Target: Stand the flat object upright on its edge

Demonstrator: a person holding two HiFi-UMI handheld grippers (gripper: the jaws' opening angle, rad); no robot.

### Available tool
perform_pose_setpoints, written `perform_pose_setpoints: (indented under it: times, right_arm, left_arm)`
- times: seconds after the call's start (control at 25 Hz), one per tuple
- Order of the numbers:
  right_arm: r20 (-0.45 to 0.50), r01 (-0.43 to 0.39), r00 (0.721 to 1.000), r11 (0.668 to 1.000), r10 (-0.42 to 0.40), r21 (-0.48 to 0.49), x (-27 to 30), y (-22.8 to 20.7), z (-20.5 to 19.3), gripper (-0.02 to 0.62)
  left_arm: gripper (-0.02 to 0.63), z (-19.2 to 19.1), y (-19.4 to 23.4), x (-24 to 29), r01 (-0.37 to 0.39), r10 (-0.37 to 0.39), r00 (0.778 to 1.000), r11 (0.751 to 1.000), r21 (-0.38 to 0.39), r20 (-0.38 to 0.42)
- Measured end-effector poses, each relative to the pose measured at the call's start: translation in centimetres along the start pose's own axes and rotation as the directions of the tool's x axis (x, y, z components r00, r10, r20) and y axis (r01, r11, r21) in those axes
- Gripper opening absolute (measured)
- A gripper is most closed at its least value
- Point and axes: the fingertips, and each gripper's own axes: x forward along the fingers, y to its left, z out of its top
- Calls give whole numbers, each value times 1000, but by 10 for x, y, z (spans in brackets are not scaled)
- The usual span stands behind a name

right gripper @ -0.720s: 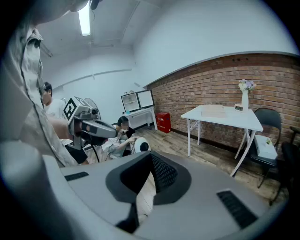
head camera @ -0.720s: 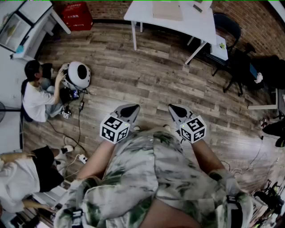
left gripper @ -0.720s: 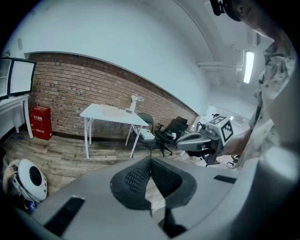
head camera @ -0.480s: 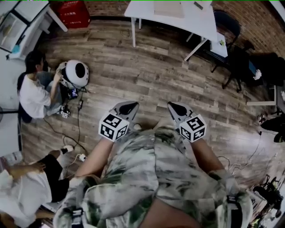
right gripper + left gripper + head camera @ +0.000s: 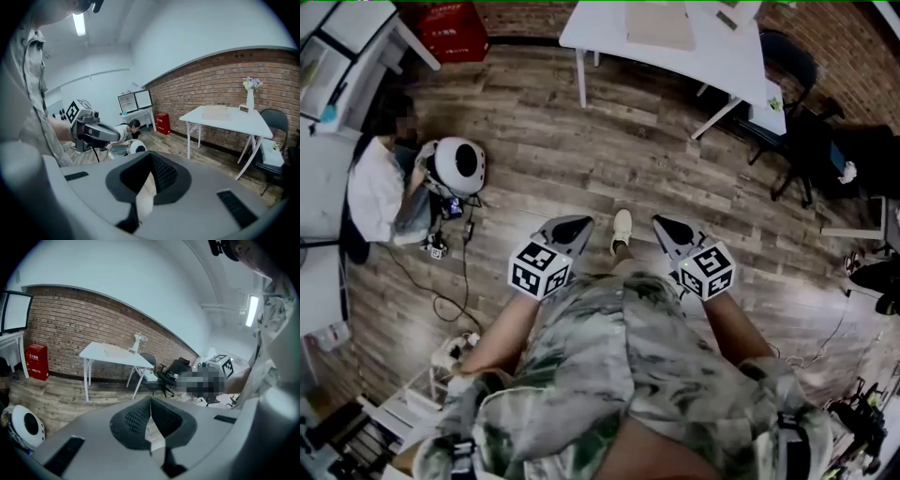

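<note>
- Since the earlier frames a pale shoe has come forward onto the floor between the two grippers. The person in white at the near left edge has dropped out of view, and both grippers hold the same places.
- Nearest, the wearer's patterned shirt fills the bottom of the head view, with a bare forearm running out to each gripper.
- Left gripper: its jaws are closed right together with nothing between them, and it tilts down over the floor.
- Right gripper: likewise closed tight and empty, level with the left one and just right of the shoe.
- Wooden floor lies under both, and neither touches it.
- Farther out on the left, a seated person bends to a round white device, with cables trailing near it.
- Far ahead stands a white table. The flat tan board lies flat on its top, well apart from both grippers.
- A vase of flowers stands on the same table, apart from the board.
- A black chair sits right of the table, and a red box sits far left, against the brick wall.
</note>
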Motion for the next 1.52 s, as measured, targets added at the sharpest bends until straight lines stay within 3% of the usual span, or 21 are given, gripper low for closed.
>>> perform_pose_setpoints:
  times: [0.24, 0.32, 0.6, 0.92, 1.16, 1.52]
  right_arm:
    - [28, -12, 1000, 1000, 12, 17, 18, -96, 45, 39]
    - [24, -22, 999, 1000, 21, 18, 25, -127, 55, 70]
    - [30, -33, 999, 999, 32, 40, 41, -223, 80, 86]
    - [38, -5, 999, 996, 1, 91, 70, -289, 98, 101]
    - [23, 38, 999, 994, -41, 105, 103, -338, 124, 110]
    - [4, 144, 989, 975, -146, 168, 154, -419, 184, 125]
  left_arm:
    - [27, 72, 30, 67, -34, 34, 999, 999, 19, -13]
    - [28, 93, 41, 89, -47, 47, 999, 999, 11, -9]
    - [46, 153, 64, 163, -67, 67, 998, 998, 2, 3]
    - [98, 193, 106, 204, -62, 62, 998, 997, -34, 5]
    - [112, 228, 164, 238, -54, 54, 998, 996, -68, 7]
    - [113, 302, 258, 289, 19, -19, 1000, 997, -71, -11]
